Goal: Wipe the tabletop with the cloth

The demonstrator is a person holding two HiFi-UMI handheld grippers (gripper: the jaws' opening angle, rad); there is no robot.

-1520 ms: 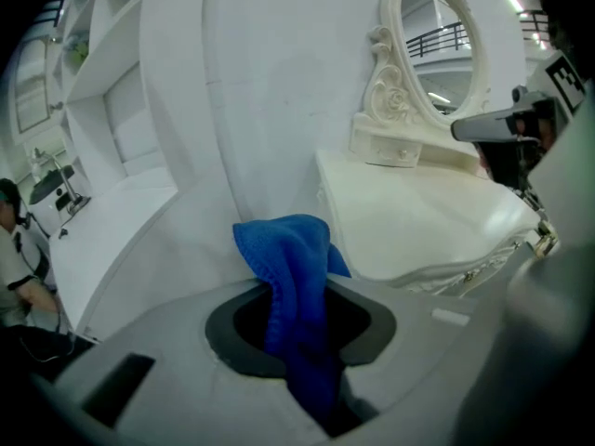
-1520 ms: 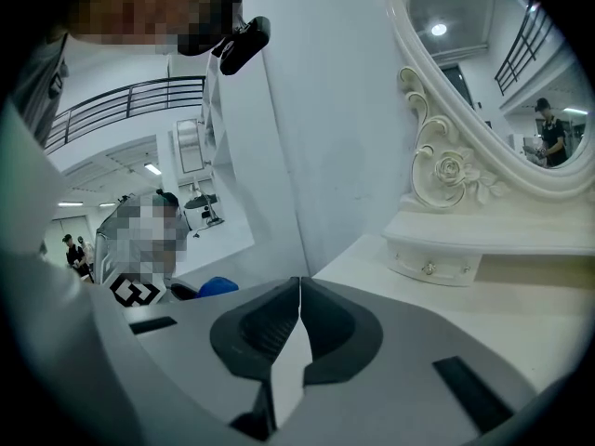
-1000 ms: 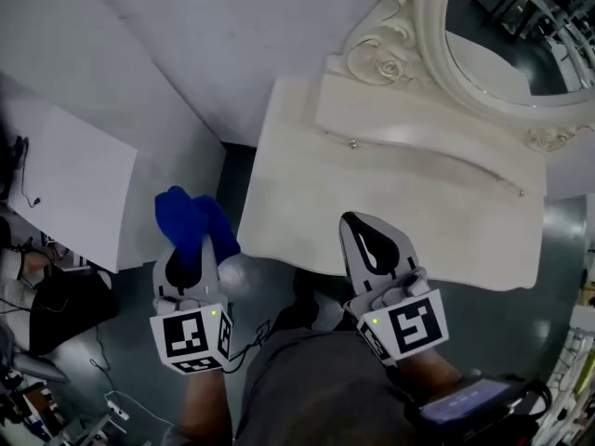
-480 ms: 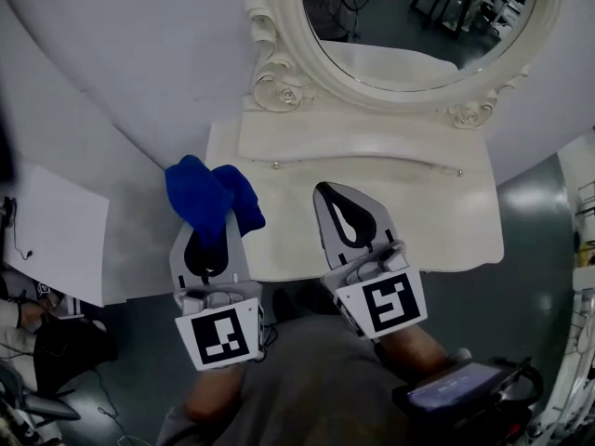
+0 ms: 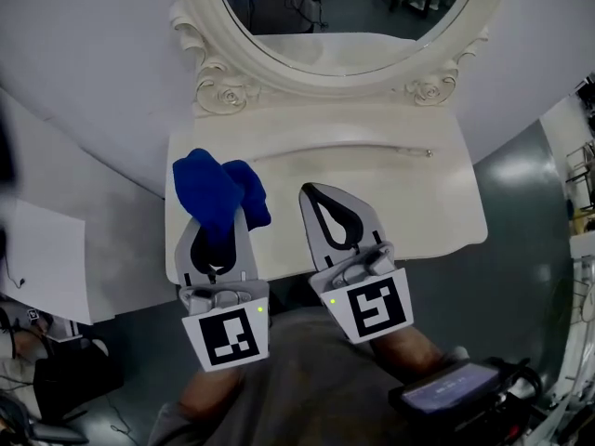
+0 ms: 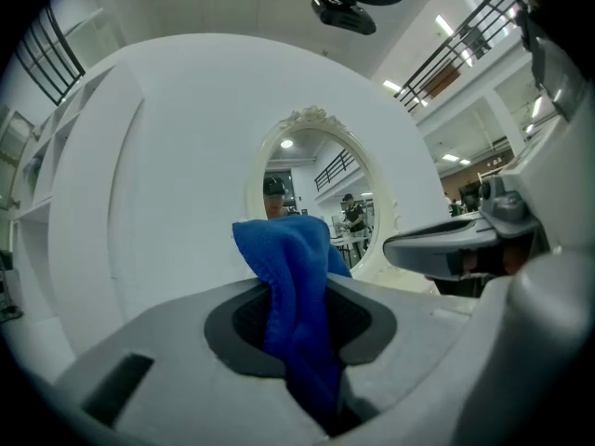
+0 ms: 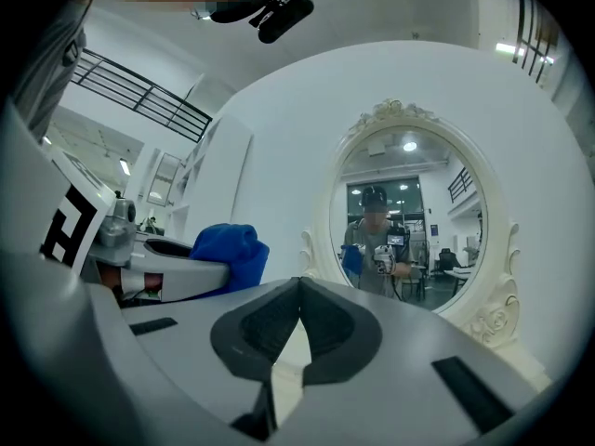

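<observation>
Much of the oval mirror point(image 5: 344, 7) is cut off by the top edge of the head view, leaving only its lower arc and carved cream frame. The tips of our left claw point(image 5: 216, 249) are buried under the cloth point(image 5: 218, 189), so only the dark pads behind them show. The left gripper view shows that claw clamped on the cloth, which runs down between the pads and bunches above them. The cloth is deep blue, soft and knitted-looking, crumpled into two rounded lobes. It sits over the left front part of the cream table point(image 5: 409, 203). Whether it touches the top, we cannot tell.

Our right claw point(image 5: 311, 190) is just beside it, over the table's front middle. Its tips are pressed together on nothing, with pale table showing through the gap behind them.

Each claw carries a cube point(image 5: 372, 309) with a black-and-white square marker. A dark device point(image 5: 456, 398) at the lower right has a lit screen too small to read. Figures reflected in the mirror are tiny and indistinct.
</observation>
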